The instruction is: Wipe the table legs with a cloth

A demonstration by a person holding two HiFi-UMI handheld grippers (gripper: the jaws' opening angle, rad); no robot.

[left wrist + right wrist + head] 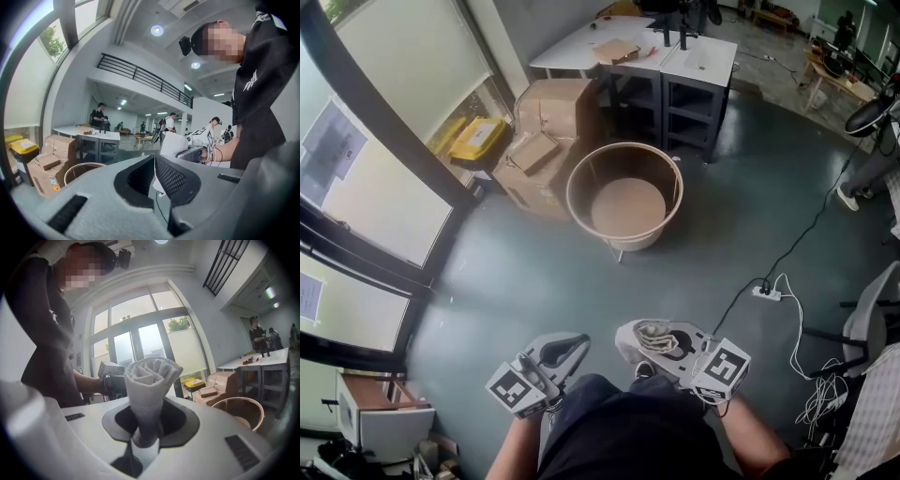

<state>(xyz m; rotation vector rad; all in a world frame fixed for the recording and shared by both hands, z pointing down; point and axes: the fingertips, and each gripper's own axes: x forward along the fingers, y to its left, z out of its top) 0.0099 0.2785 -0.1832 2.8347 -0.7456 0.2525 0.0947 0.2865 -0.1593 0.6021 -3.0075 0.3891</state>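
Observation:
Both grippers are held close over my lap. My right gripper (639, 337) (146, 427) is shut on a rolled white cloth (654, 335) (150, 380), which stands up out of its jaws. My left gripper (578, 343) (153, 159) is shut, its pads meeting at the tips with nothing between them. A round wooden table (625, 197) (239, 408) with thin pale legs (619, 253) stands on the grey floor ahead, well beyond both grippers. Farther back are white tables (670, 52) on dark legs (712, 127).
Cardboard boxes (548, 131) and a yellow bin (478, 139) sit left of the round table by the window wall. A power strip with cables (766, 292) and a chair (872, 328) are on the right. A small white cabinet (380, 412) is at lower left.

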